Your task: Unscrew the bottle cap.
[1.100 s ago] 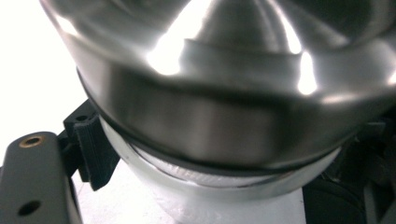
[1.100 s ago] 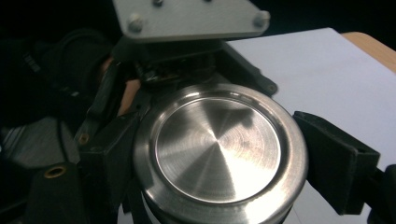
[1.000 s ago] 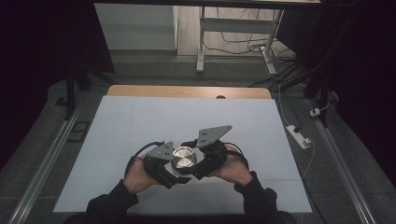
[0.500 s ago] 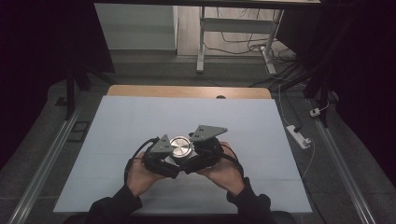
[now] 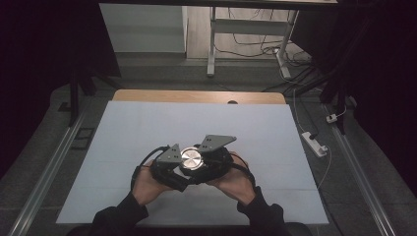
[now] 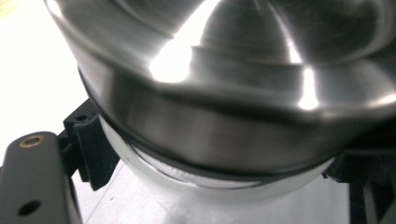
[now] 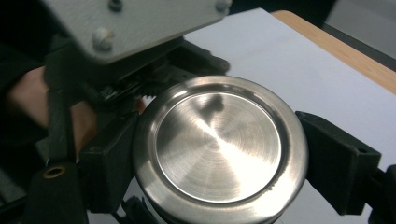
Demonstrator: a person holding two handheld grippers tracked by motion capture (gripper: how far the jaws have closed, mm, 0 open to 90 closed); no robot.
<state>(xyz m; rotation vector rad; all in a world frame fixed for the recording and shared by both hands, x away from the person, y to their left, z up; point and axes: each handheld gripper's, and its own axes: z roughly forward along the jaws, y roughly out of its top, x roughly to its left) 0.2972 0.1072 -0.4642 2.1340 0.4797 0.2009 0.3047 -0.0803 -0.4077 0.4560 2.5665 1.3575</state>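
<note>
Two Grippers Hold One Shiny Tin

Two grippers meet over the white tabletop [image 5: 147, 128], near its 6 o'clock edge. Between them sits a round metal tin with a shiny lid [image 5: 191, 159]. The left gripper [image 5: 169, 167] comes in from about 8 o'clock, and the right gripper [image 5: 216, 160] comes in from about 4 o'clock. A hand [image 5: 147, 184] holds the left one and another hand [image 5: 236, 182] holds the right one.

In the right gripper view, its black fingers [image 7: 338, 163] press on the lid's rim [image 7: 219, 154] at 3 o'clock and 9 o'clock, gripping it. In the left gripper view, the tin is very close. Its black fingers [image 6: 91, 149] squeeze the tin's body [image 6: 210, 186] just under the lid, from both sides.
</note>
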